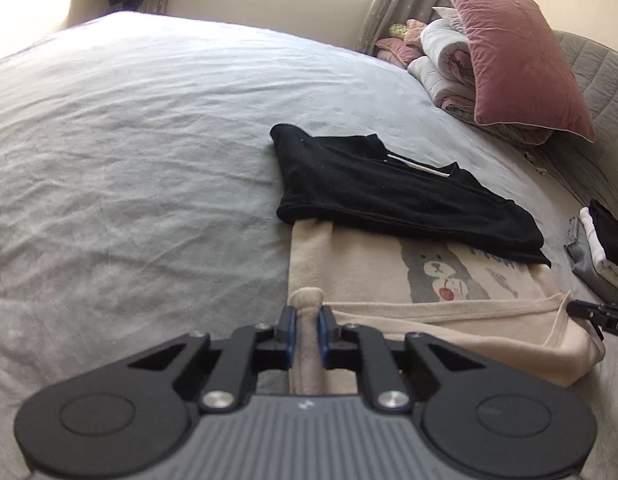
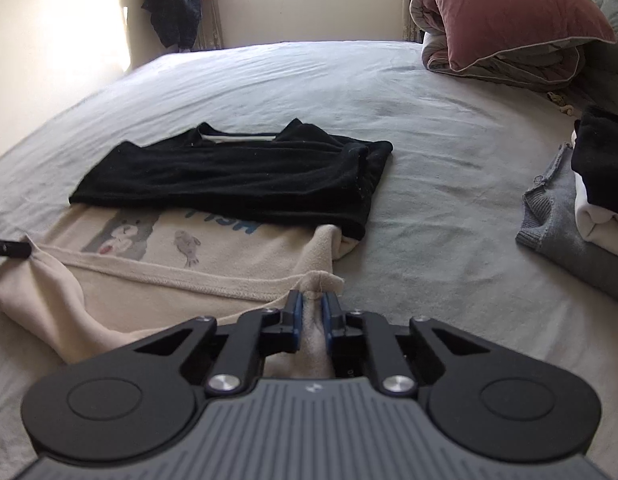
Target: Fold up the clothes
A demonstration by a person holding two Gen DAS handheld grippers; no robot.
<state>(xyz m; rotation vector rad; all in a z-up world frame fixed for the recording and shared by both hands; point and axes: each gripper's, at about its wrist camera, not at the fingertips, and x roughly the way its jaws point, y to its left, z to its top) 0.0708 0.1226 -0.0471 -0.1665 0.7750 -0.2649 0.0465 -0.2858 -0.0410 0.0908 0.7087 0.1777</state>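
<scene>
Covering the upper half of the cream garment [image 1: 361, 280], a folded black top [image 1: 393, 192] hides its collar end, so only part of a printed bear, a small fish and the lower edge of some blue lettering show; the word cannot be read. The cream garment lies on the grey bedsheet [image 1: 129, 140] at about 6 o'clock in both wrist views, with the black top touching it at about 12 o'clock from its hem.

The left gripper [image 1: 307, 330] is clenched on a bunched corner of the cream hem, the cloth pinched between its blue-edged pads and rising just past the tips. At 3 o'clock in the left wrist view the tip of the right gripper [image 1: 589, 314] juts in, mostly cut off by the frame edge. From its own camera the right gripper [image 2: 312, 312] is likewise grasping the other hem corner, fabric squeezed between the pads. The left gripper's tip shows at 9 o'clock there, nearly all of it out of frame.

At 3 o'clock in the right wrist view a stack of folded clothes [image 2: 581, 216] is cropped by the edge: grey at the bottom, white above, black on top. At 1 o'clock a pink pillow [image 2: 509, 12] leans on rolled bedding whose far side is hidden. Dark clothing [image 2: 181, 4] hangs by the window at 11 o'clock, washed out by glare.
</scene>
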